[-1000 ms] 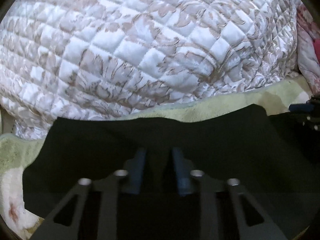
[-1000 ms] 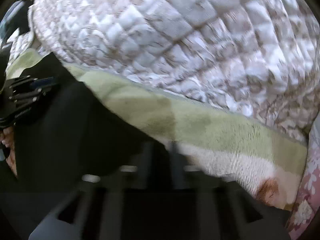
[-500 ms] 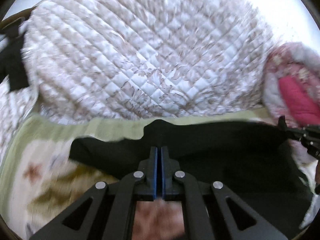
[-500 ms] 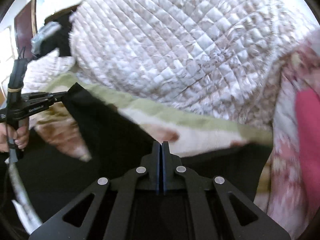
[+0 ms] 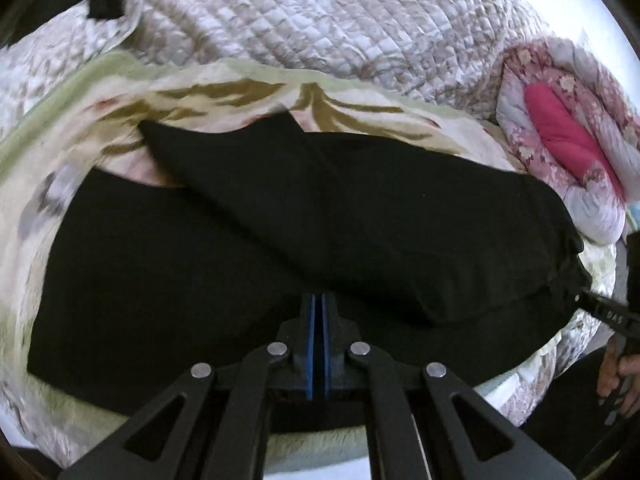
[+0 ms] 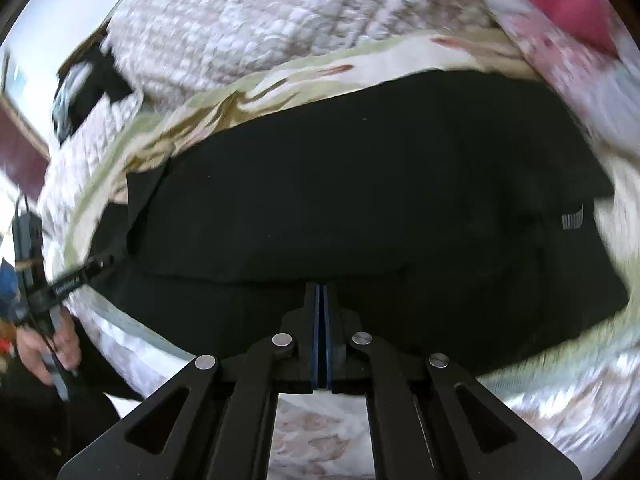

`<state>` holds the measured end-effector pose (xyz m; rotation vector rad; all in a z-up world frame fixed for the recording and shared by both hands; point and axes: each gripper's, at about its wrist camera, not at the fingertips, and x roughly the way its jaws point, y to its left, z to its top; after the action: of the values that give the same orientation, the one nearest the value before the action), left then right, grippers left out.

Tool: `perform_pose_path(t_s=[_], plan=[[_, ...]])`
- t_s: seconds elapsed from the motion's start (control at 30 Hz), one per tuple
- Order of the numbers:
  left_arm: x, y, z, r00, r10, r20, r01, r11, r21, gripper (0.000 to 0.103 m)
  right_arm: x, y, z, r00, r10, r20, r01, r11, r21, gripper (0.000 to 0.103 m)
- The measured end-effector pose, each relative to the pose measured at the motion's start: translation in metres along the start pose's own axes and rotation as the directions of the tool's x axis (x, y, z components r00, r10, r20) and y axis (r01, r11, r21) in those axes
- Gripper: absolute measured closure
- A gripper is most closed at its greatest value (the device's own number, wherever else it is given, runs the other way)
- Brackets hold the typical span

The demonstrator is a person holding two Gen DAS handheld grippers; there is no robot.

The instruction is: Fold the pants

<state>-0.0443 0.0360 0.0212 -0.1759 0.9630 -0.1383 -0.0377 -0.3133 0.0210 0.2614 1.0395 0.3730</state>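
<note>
The black pants [image 5: 280, 248] lie across a green and cream flowered blanket [image 5: 224, 92] on a bed, with a white quilted cover [image 5: 320, 20] on the far side and a pink and white bundle [image 5: 560, 136] at the far right. In the left wrist view the left gripper [image 5: 319, 304] has its blue pads pressed together, and the edge of the black cloth sits right at their tips, so it seems to pinch the folded layer. In the right wrist view the right gripper [image 6: 321, 296] is closed in the same way on the near edge of the pants. An upper layer of cloth already lies over the lower one, so I judge that the step in hand is the fold that brings the far part toward the near edge. The next move probably calls for lowering both corners evenly, lining up the edges, and only then letting go, so that the layer does not slide or wrinkle.
</note>
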Motion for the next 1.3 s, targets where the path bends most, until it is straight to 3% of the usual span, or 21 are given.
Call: perform_pose_path(t_s=[0.03,0.1,0.13,0.17,0.2,0.23,0.33,0.47,0.6,0.67,0.73,0.77,0.87,1.03,1.13,1.3], plan=[[-0.004,0.003,0.001,1.000,0.003,0.012,-0.002,1.000,-0.016,0.099,-0.004,-0.002,-0.002,1.000,0.006,0.017,-0.006,1.000,0.028,0.100],[-0.011,0.007,0.007,0.999,-0.002,0.035,0.004,0.999,-0.041,0.097,-0.015,-0.004,-0.008,0.998,0.006,0.057,-0.010,0.997,0.074,0.087],[-0.013,0.007,0.010,0.999,-0.003,0.047,0.005,0.999,-0.050,0.096,-0.017,-0.005,-0.010,0.997,0.005,0.073,-0.012,0.996,0.090,0.073],[-0.013,0.008,0.013,0.998,0.001,0.055,0.002,0.998,-0.059,0.088,-0.021,-0.007,-0.011,0.995,0.007,0.098,-0.018,0.994,0.110,0.063],[-0.012,0.007,0.018,0.998,0.003,0.059,0.001,0.998,-0.063,0.076,-0.023,-0.007,-0.011,0.994,0.005,0.113,-0.018,0.993,0.121,0.059],[-0.010,0.005,0.024,0.998,-0.001,0.062,0.005,0.998,-0.065,0.071,-0.025,-0.009,-0.012,0.993,-0.005,0.121,-0.011,0.991,0.131,0.056],[0.001,-0.008,0.045,0.998,0.010,0.066,-0.008,1.000,-0.028,0.066,-0.031,-0.019,-0.007,0.987,-0.059,0.152,0.030,0.982,0.186,0.056],[0.030,-0.029,0.065,0.993,0.100,0.060,-0.102,0.994,0.045,0.066,-0.033,-0.035,-0.002,0.981,-0.107,0.162,0.060,0.960,0.275,0.056],[0.062,-0.035,0.070,0.986,0.165,0.017,-0.166,0.983,0.082,0.066,-0.039,-0.047,0.004,0.973,-0.131,0.192,0.064,0.944,0.323,0.056],[0.065,-0.039,0.069,0.980,0.192,0.051,-0.197,0.974,0.111,0.066,-0.041,-0.049,0.008,0.969,-0.137,0.206,0.064,0.943,0.325,0.056],[0.064,-0.040,0.067,0.973,0.220,0.075,-0.228,0.965,0.128,0.077,-0.039,-0.054,0.012,0.966,-0.150,0.209,0.070,0.935,0.349,0.056],[0.063,-0.038,0.066,0.968,0.235,0.084,-0.244,0.962,0.123,0.094,-0.038,-0.056,0.012,0.967,-0.147,0.208,0.064,0.930,0.362,0.056],[0.046,-0.020,0.065,0.972,0.209,0.109,-0.214,0.976,0.035,0.098,-0.039,-0.063,0.017,0.965,-0.140,0.223,0.041,0.917,0.397,0.056],[-0.010,0.024,0.045,0.955,0.211,0.208,-0.181,0.971,-0.153,0.098,-0.048,-0.067,0.020,0.949,-0.155,0.275,0.032,0.913,0.407,0.056],[-0.021,0.046,0.027,0.963,0.187,0.195,-0.143,0.965,-0.221,0.098,-0.048,-0.071,0.021,0.947,-0.156,0.281,0.026,0.908,0.418,0.056],[-0.015,0.066,0.014,0.983,0.088,0.162,-0.033,0.948,-0.316,0.093,-0.049,-0.073,0.022,0.945,-0.158,0.287,0.020,0.902,0.431,0.056]])
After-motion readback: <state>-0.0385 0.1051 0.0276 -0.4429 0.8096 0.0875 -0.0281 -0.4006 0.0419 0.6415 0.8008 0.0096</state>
